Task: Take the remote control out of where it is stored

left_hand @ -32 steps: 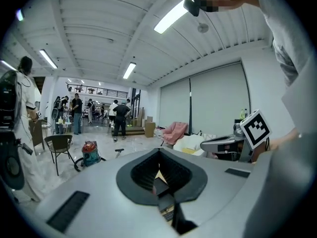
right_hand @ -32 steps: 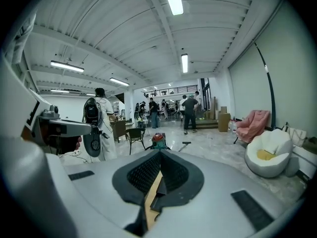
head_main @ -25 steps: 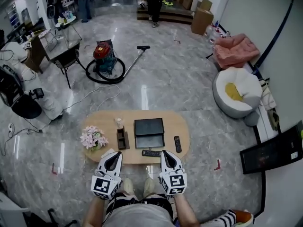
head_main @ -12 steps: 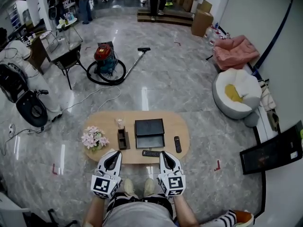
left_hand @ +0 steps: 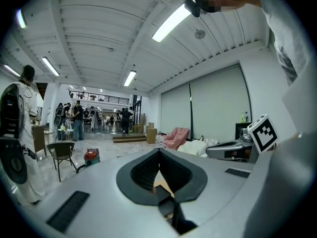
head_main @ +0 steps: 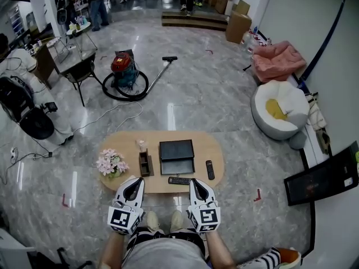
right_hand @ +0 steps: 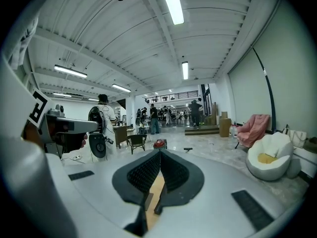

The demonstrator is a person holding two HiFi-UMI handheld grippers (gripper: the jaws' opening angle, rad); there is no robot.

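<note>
Bright ceiling strip lights [right_hand: 172,4], glare on glossy floor [head_main: 171,115], fisheye edges

No text, label or number is legible.

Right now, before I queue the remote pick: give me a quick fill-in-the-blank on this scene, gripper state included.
1. The left gripper and the right gripper are both ____, with nothing between their jaws.
2. In the head view, the flowers sit at the ____ end of the table.
3. The vacuum cleaner on the floor beyond the table has a ____ body.

Missing words: shut; left; red.
</note>
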